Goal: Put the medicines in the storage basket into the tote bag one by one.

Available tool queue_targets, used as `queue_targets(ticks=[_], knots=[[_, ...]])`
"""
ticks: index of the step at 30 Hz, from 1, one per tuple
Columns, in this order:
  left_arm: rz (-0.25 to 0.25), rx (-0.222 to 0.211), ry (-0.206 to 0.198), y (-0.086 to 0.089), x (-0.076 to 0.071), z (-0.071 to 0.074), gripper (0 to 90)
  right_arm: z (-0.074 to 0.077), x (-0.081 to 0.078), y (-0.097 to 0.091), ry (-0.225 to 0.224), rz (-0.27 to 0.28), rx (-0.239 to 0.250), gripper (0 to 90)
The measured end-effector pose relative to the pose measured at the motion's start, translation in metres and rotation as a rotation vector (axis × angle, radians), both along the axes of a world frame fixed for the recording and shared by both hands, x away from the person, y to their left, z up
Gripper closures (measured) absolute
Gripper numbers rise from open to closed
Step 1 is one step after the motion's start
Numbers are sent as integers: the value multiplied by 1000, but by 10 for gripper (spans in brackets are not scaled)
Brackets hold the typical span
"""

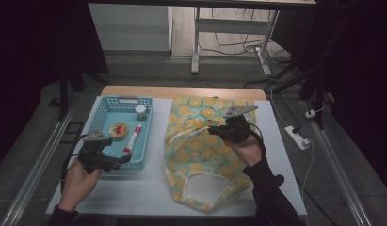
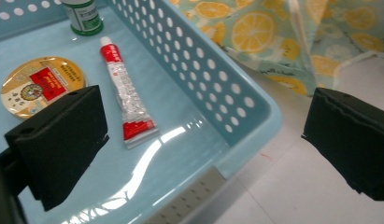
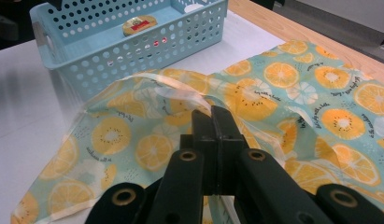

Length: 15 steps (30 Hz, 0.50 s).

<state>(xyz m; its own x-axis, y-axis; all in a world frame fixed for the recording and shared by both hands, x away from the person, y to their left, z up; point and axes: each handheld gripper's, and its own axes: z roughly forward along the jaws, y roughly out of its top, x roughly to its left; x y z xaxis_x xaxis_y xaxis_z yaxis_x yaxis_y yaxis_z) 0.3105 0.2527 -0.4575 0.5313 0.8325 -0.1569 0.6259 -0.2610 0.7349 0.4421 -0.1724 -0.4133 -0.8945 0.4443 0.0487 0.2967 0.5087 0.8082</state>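
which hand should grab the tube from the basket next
Left. Its tool hangs open over the blue basket, near the tube. The right tool is shut on the fruit-print bag.

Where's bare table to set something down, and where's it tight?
Free: the white table strip in front of the blue basket, reaching the citrus-print bag; also the narrow lane between basket and bag. Crowded: the basket floor holds a round tin, tube and small bottle; the bag covers the table's middle.
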Motion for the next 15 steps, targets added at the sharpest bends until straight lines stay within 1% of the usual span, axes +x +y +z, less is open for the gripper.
queue_targets(ticks=[2, 5, 9, 12, 13, 15], knots=[[-7, -8, 12, 3, 5, 0, 0, 0, 0, 0, -1, 2, -1, 900], [-9, -4, 16, 6, 12, 2, 0, 0, 0, 0, 0, 1, -1, 900], [3, -4, 15, 11, 24, 4, 0, 0, 0, 0, -2, 1, -2, 900], [22, -2, 12, 13, 32, 3, 0, 0, 0, 0, -5, 4, -2, 900], [33, -9, 15, 13, 35, 3, 0, 0, 0, 0, -5, 5, -1, 900], [34, -20, 21, 14, 40, 2, 0, 0, 0, 0, -4, 2, 1, 900]])
